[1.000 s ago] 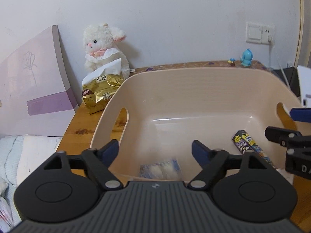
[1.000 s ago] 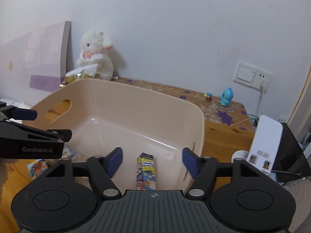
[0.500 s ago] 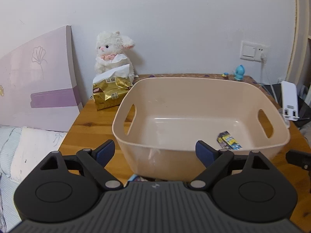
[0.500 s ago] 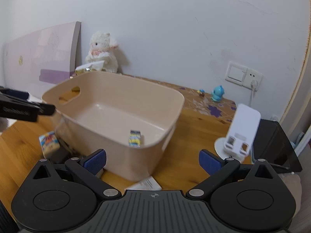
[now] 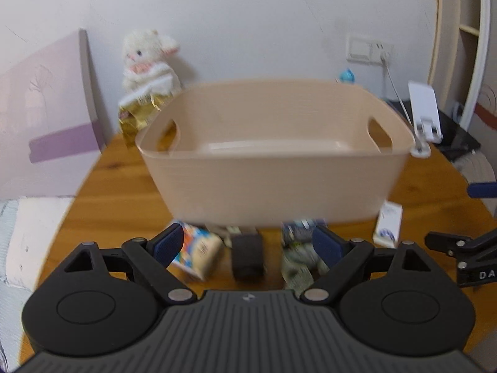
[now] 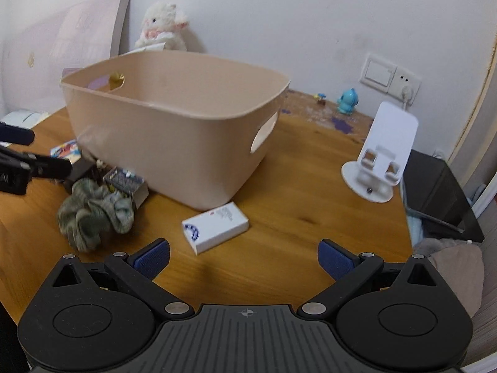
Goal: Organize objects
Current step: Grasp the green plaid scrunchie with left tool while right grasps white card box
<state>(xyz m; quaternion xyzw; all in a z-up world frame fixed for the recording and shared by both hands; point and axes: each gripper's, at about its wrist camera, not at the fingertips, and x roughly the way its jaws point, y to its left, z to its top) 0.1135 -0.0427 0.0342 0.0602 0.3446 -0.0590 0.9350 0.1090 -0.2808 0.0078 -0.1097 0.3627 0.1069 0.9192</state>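
Note:
A beige plastic basket (image 5: 273, 183) (image 6: 174, 136) stands on the wooden table (image 6: 304, 205). In front of it lie a colourful snack packet (image 5: 198, 253) (image 6: 66, 149), a black box (image 5: 247, 256), a grey-green scrunchie (image 6: 93, 214) (image 5: 299, 264), a dark printed small box (image 6: 125, 181) and a white card box (image 6: 216, 227) (image 5: 388, 225). My left gripper (image 5: 247, 245) is open and empty just above these items. My right gripper (image 6: 243, 256) is open and empty near the white box.
A white plush lamb (image 5: 147, 59) and a gold snack bag (image 5: 136, 118) sit behind the basket by the wall. A white phone stand (image 6: 382, 155), a blue figurine (image 6: 348, 101) and a black object (image 6: 441, 195) are at the right. A pink board (image 5: 46, 112) leans at left.
Both grippers have pulled back and lowered from over the basket to the table's front; the loose items in front of the basket have come into view. Both stay open and empty.

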